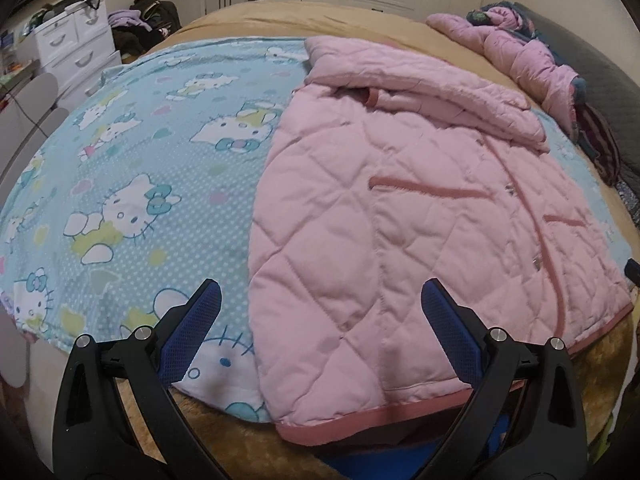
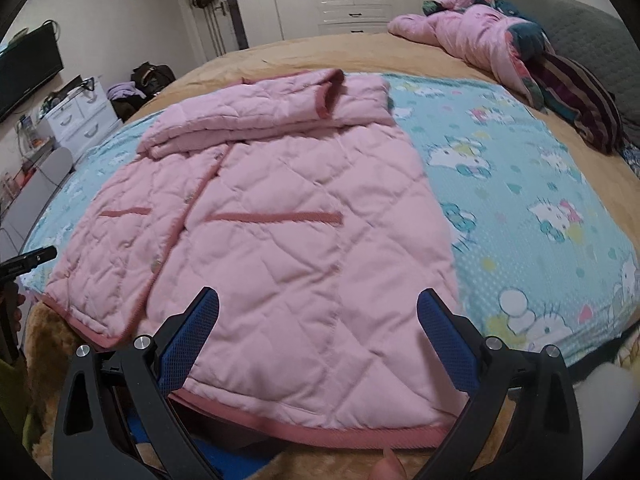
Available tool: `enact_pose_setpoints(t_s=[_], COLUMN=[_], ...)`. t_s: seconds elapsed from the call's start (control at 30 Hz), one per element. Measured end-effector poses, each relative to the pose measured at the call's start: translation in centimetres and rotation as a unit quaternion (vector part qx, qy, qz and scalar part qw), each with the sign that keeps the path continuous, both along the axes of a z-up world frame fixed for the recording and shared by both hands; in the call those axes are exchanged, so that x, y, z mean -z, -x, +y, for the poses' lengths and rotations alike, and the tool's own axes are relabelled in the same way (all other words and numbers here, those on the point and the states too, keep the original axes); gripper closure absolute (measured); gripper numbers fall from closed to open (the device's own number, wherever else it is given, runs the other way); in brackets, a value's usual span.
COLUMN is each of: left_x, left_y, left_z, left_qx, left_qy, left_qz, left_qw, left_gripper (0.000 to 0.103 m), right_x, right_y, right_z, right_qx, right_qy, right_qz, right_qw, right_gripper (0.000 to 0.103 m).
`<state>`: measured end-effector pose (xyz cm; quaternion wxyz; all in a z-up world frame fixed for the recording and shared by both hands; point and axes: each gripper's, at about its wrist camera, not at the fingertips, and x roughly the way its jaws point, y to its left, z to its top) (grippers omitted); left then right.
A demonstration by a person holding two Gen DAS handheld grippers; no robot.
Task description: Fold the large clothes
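A pink quilted jacket (image 1: 420,216) lies flat on a light blue cartoon-cat blanket (image 1: 140,168), its sleeves folded across the top and its hem toward me. It also shows in the right wrist view (image 2: 272,232). My left gripper (image 1: 322,300) is open and empty, hovering above the hem at the jacket's left edge. My right gripper (image 2: 318,308) is open and empty, above the hem at the jacket's right part. The left gripper's tip (image 2: 34,258) shows at the far left of the right wrist view.
The blanket (image 2: 520,184) lies on a tan bed cover (image 2: 304,60). A second pink padded coat (image 2: 472,28) and striped cloth (image 2: 576,96) are heaped by a grey pillow (image 2: 576,28) at the far right. White drawers (image 1: 76,48) and bags (image 1: 148,20) stand left of the bed.
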<state>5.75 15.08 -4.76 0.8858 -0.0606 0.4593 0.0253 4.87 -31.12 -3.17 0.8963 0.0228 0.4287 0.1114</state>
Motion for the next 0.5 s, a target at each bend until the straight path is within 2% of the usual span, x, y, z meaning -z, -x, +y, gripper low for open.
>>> enact_pose_setpoints(t_s=[0.3, 0.5], left_x=[1.8, 3.0], left_y=[-0.2, -0.7], left_z=[0.2, 1.0], left_qx=[-0.002, -0.008], left_qy=[-0.009, 0.001], left_qz=[0.024, 0.042], left_qw=[0.9997, 0.9991], left_gripper=[0.009, 0.009], right_x=[1.4, 2.8], right_y=[0.1, 0.0], right_z=[-3.9, -5.7], right_qx=[0.041, 0.044], right_qy=[-0.004, -0.018], right_qz=[0.024, 0.056], right_qw=[0.999, 0.997], right_gripper=[0.004, 0.004])
